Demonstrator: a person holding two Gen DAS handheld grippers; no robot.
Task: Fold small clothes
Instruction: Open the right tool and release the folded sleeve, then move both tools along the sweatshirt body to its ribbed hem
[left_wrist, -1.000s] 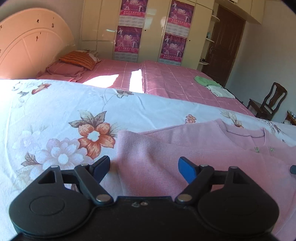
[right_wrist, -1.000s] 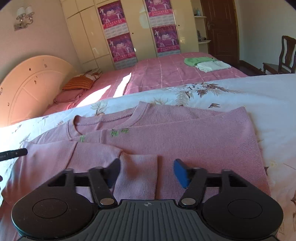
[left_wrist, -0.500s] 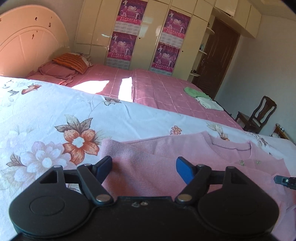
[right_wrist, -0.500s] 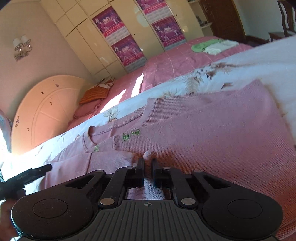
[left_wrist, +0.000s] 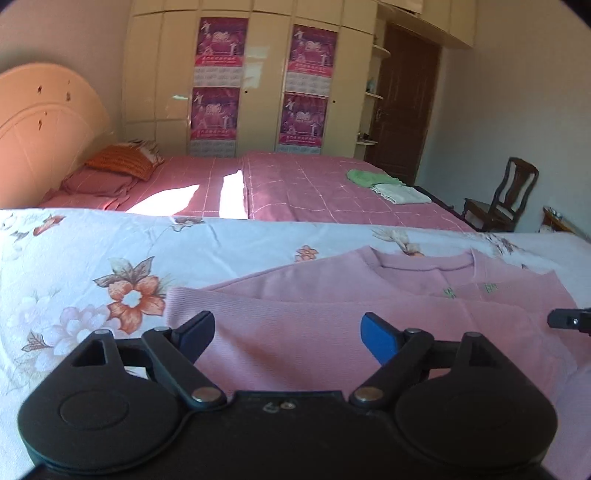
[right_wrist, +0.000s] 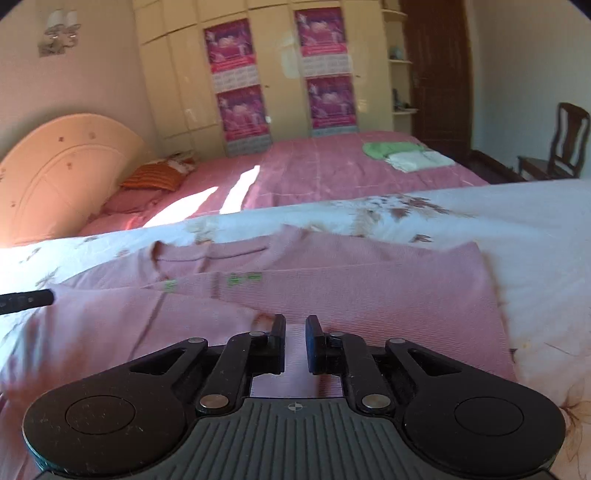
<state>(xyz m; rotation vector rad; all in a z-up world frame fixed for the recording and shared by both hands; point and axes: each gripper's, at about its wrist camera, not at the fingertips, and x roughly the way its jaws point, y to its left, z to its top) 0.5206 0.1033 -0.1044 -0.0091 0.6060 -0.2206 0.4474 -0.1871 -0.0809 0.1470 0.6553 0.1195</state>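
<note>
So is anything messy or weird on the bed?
Nothing is spilled or torn. The pink sweater lies on the flowered sheet with a sleeve folded over its front. The right gripper pinches that sleeve; the left gripper is open.

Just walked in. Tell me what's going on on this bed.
A person with two handheld grippers is folding a pink sweater spread on the floral sheet. The right gripper is pinched shut on a sleeve cuff lying across the sweater's front. The left gripper hovers open over the sweater's left side, gripping nothing.
</note>
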